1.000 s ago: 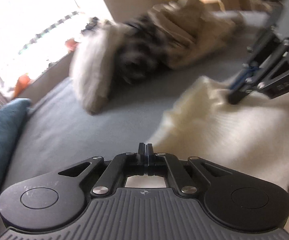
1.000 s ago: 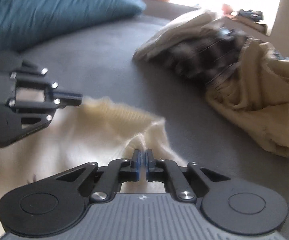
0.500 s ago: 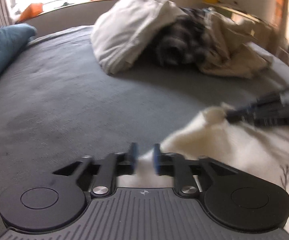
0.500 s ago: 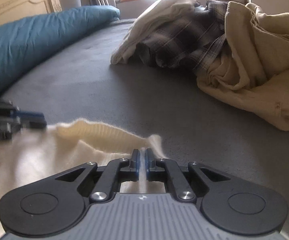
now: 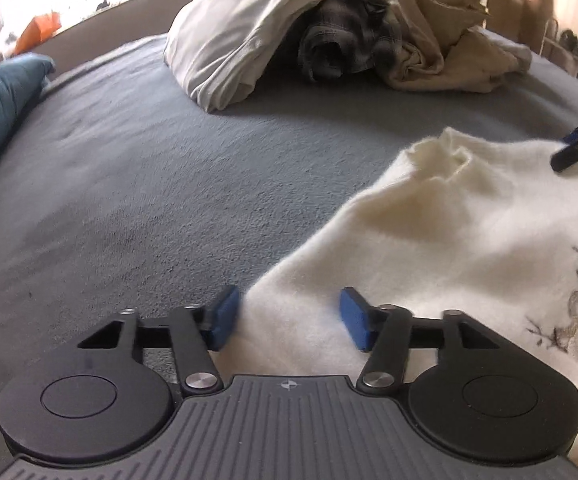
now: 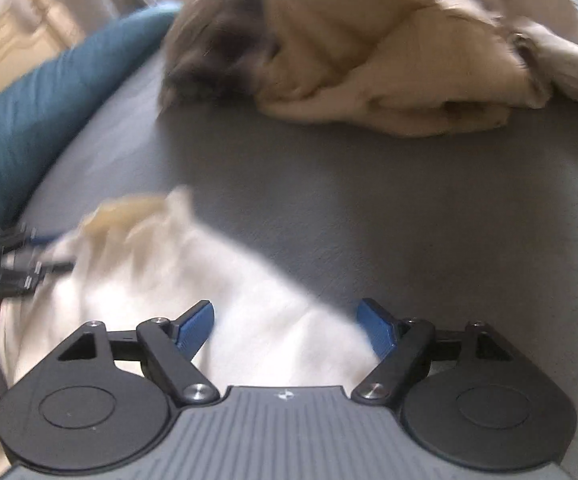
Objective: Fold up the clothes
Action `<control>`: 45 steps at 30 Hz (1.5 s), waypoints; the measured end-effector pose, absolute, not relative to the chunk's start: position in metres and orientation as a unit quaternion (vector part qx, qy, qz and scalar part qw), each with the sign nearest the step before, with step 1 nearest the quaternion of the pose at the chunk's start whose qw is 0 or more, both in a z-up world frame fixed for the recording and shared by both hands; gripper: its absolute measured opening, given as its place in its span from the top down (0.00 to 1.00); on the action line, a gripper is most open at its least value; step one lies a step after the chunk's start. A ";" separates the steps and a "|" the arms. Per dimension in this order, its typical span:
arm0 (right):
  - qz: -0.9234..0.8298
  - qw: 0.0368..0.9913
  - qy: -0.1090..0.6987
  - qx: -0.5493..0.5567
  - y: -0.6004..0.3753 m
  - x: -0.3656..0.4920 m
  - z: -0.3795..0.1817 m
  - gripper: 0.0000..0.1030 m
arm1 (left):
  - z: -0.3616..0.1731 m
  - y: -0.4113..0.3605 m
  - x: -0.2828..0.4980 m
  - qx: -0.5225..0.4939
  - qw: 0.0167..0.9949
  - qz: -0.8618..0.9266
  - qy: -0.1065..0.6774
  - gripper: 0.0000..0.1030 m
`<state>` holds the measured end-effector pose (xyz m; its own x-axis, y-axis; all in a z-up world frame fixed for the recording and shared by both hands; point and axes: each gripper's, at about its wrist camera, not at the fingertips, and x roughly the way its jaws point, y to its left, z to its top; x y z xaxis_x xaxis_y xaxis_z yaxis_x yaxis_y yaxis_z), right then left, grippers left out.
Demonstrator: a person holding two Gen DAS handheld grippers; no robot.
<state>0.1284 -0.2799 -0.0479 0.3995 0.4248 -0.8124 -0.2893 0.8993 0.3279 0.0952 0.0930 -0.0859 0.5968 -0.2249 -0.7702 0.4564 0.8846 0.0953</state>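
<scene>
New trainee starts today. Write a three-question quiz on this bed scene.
1. True or false: the left gripper is clamped on the white sweater.
2. What is stitched on the sweater? A) a deer B) a star C) a boat
3. Fill in: the pile of clothes lies on the ____ blanket.

Key:
1. False. Its jaws have just been opening, and its pads stand apart over the sweater's edge.
2. A, the deer.
3. Grey.

Black claw (image 5: 287, 314), blue ribbed pads (image 5: 225, 316)
</scene>
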 end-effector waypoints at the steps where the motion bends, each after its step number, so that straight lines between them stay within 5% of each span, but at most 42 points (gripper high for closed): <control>1: 0.220 0.834 0.504 0.049 -0.271 0.121 -0.047 0.30 | -0.086 0.090 0.092 0.151 0.882 -0.192 0.403 0.58; 6: 0.232 0.852 0.462 -0.080 -0.220 0.077 -0.044 0.78 | -0.087 0.072 0.070 0.211 0.888 -0.171 0.370 0.89; 14: 0.148 0.887 0.252 -0.359 -0.166 0.016 -0.015 0.83 | -0.063 0.059 0.044 0.258 0.928 -0.088 0.254 0.93; 23: 0.073 0.900 0.209 -0.375 -0.170 0.091 0.006 0.84 | -0.042 0.052 0.104 0.266 0.944 -0.047 0.191 0.93; 32: 0.057 0.890 0.287 -0.351 -0.155 0.169 -0.042 0.81 | -0.095 0.047 0.156 0.270 0.921 -0.033 0.278 0.86; 34: 0.060 0.882 0.301 -0.357 -0.154 0.170 -0.057 0.76 | -0.103 0.050 0.154 0.264 0.921 -0.035 0.283 0.82; 36: 0.065 0.890 0.298 -0.340 -0.160 0.166 -0.053 0.63 | -0.097 0.055 0.147 0.255 0.925 -0.033 0.280 0.65; 39: 0.073 0.915 0.278 -0.284 -0.179 0.154 -0.029 0.53 | -0.074 0.073 0.133 0.224 0.932 -0.032 0.283 0.60; 42: 0.076 0.945 0.263 -0.177 -0.214 0.125 0.015 0.35 | -0.049 0.095 0.118 0.185 0.939 -0.032 0.288 0.57; 45: 0.086 0.956 0.280 -0.002 -0.264 0.081 0.044 0.29 | -0.027 0.123 0.093 0.117 0.938 -0.042 0.324 0.52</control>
